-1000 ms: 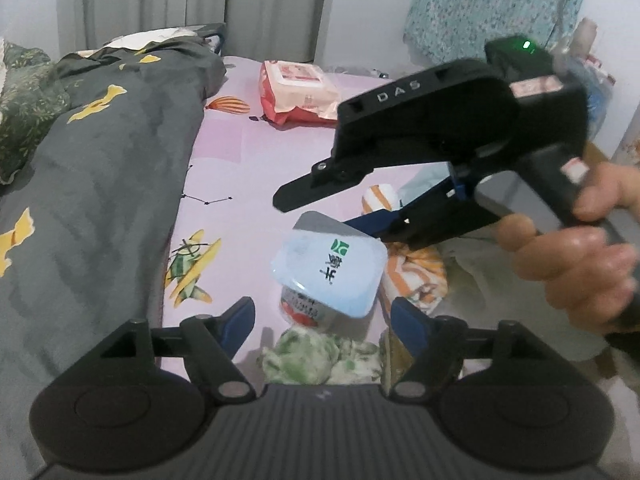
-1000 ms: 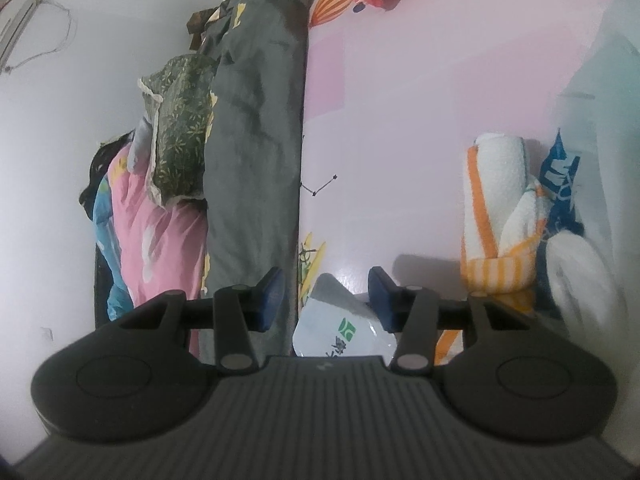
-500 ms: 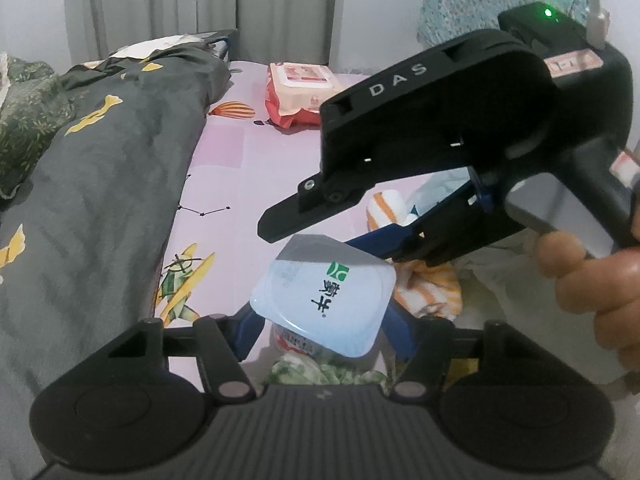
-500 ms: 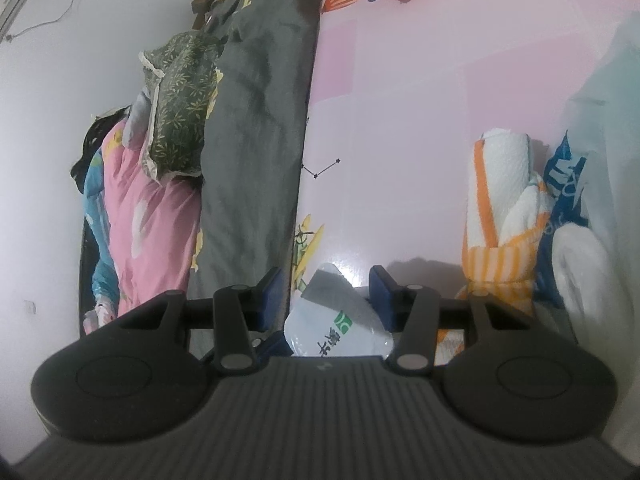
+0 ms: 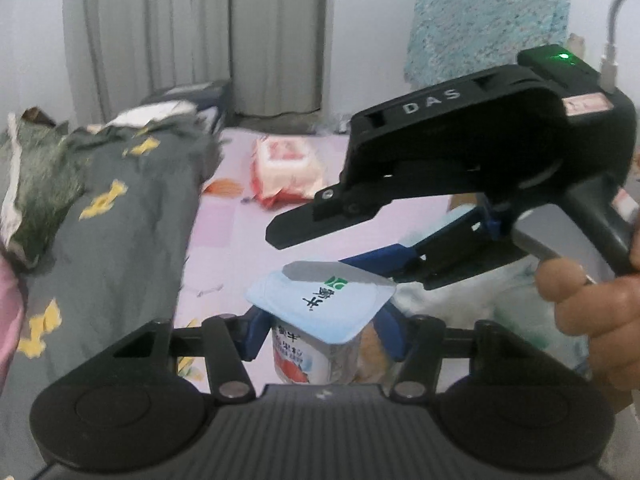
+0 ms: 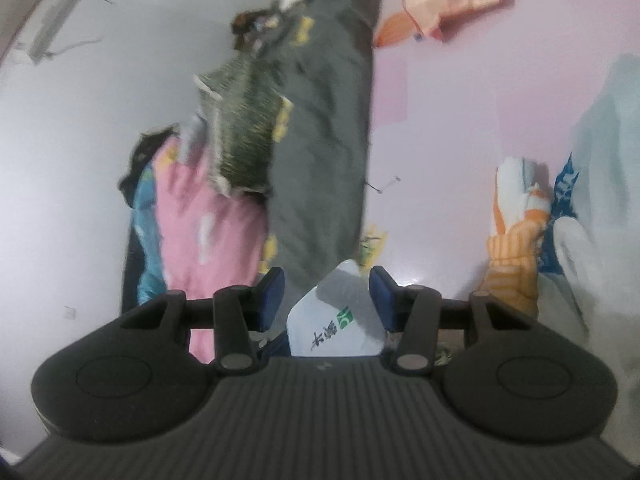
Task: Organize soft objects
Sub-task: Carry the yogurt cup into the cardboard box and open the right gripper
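- Step in hand, as I judge it: left claw (image 5: pixel 320 330) lifting a yogurt cup (image 5: pixel 316 344) clear of the bed (image 5: pixel 228 236); right claw (image 6: pixel 327 295) standing by over it.
- To do it well: keep the cup upright, squeeze light; thin plastic wall will likely dent, foil lid (image 5: pixel 322 300) could pop. Move slowly, frames blurred.
- Left claw: narrowed onto the cup body, blue pads (image 5: pixel 256 330) against both sides just under the lid rim; gripping the cup.
- Right claw: jaws parted, nothing clamped; the lid sits low between and under its pads (image 6: pixel 270 294); contact can't be told.
- Beyond the left claw: wipes pack (image 5: pixel 286 172) far ahead, grey quilt (image 5: pixel 120 216) to its left.
- Right of the right claw: orange-striped towel (image 6: pixel 514 236).
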The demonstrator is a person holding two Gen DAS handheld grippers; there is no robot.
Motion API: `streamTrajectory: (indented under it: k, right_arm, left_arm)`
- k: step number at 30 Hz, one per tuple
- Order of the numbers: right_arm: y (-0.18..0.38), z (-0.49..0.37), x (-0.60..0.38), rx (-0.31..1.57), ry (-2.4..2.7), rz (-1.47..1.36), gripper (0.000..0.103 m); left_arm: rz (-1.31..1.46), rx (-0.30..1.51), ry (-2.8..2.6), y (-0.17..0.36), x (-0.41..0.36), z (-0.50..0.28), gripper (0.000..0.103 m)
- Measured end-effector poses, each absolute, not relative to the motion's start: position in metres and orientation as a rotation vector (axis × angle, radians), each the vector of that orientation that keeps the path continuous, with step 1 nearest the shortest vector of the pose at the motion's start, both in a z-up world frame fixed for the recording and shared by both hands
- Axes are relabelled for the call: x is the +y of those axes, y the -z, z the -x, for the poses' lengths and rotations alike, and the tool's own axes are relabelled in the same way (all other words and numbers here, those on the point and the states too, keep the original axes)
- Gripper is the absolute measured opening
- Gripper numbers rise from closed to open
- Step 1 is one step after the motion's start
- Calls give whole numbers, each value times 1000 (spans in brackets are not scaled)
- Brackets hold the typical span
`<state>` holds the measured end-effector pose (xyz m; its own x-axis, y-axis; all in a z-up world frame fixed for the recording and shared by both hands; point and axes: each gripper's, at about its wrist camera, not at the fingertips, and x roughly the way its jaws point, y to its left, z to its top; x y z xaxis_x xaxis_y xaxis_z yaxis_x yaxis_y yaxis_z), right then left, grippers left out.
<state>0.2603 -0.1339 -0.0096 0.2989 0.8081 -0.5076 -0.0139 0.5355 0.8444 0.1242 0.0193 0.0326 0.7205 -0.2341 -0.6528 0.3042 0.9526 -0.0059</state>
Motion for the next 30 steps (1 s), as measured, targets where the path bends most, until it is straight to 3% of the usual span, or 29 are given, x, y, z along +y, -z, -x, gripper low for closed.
streamTrajectory:
  k: [11, 16, 25, 30]
  right_arm:
    - [-56, -193, -278, 933, -496, -895, 48]
    - [-67, -148, -360, 888, -359, -927, 50]
    - [-15, -96, -450, 1006, -187, -1054, 52]
    - [24, -92, -466, 1128, -126, -1074, 57]
  left_arm:
    - [-131, 658, 574, -74, -104, -110, 57]
    - [-150, 720, 733, -73, -177, -102, 57]
    - [-205, 967, 879, -32, -252, -96, 57]
    - [-237, 971, 873, -21, -252, -88, 58]
